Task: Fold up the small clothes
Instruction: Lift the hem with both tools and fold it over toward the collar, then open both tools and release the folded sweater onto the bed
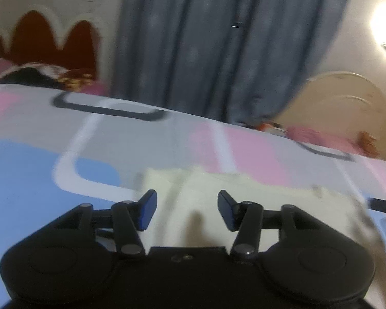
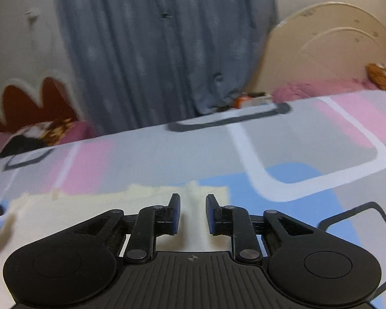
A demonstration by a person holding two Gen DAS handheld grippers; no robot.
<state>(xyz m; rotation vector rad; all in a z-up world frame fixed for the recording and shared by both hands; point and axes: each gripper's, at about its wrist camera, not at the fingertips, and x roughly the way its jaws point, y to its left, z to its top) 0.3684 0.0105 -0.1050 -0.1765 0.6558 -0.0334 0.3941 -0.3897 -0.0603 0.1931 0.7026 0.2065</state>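
Left wrist view: the left gripper fills the lower half of the frame, jaws spread wide with nothing between them. Beneath and just beyond the blue pads lies the cream garment, flat on the patterned bedsheet at lower centre. It shows a squared far edge and a raised fold line running up its middle; its right side trails off toward the right edge of the frame, blurred. No container is visible in either view.

Right wrist view: the right gripper sits at lower centre, jaws parted by a narrow gap and gripping nothing. The cream garment spreads under it and toward the lower left, its far edge straight and its upper right corner square against a blue patch of the bedsheet. A loose flap at the far left is too blurred to identify.

Background, both views: a grey-blue curtain at upper centre, a cream headboard at upper right, pink bedding below it.
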